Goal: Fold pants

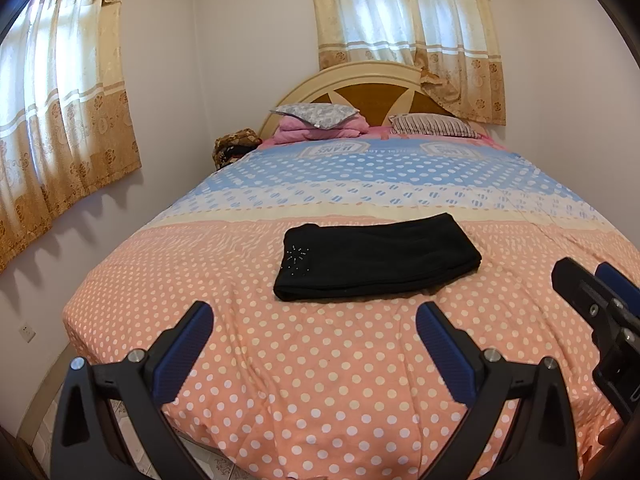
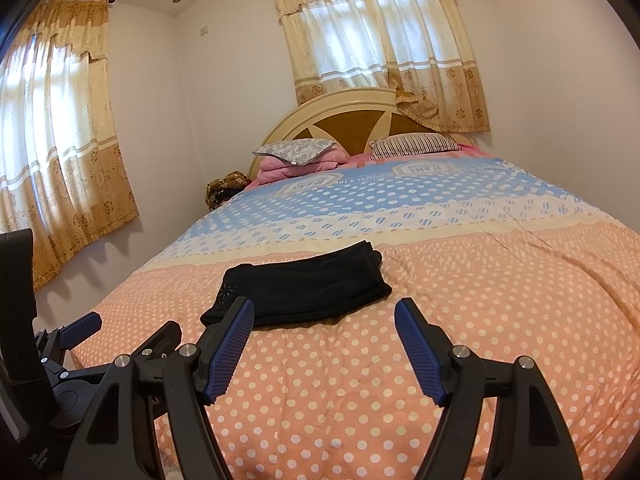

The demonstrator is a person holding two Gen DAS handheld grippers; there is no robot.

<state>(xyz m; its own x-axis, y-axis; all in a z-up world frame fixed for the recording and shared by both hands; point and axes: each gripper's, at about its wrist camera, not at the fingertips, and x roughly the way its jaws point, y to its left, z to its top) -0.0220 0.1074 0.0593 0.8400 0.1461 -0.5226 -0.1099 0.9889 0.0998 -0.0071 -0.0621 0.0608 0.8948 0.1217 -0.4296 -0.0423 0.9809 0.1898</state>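
Note:
The black pants [image 1: 376, 258] lie folded into a compact rectangle on the pink polka-dot bedspread [image 1: 320, 380], with a small studded pattern near their left end. They also show in the right wrist view [image 2: 304, 290]. My left gripper [image 1: 314, 316] is open and empty, held back from the pants near the foot of the bed. My right gripper [image 2: 326, 312] is open and empty, just short of the pants' near edge. The right gripper also shows at the right edge of the left wrist view [image 1: 596, 292], and the left gripper at the left of the right wrist view [image 2: 80, 328].
The bed fills most of both views, with pillows [image 1: 316, 114] and a pink blanket stacked at the headboard [image 1: 372, 92]. Curtained windows [image 1: 404, 20] hang behind and to the left. A brown bag [image 1: 234, 148] sits beside the bed's far left corner. Tiled floor [image 1: 52, 432] shows at the lower left.

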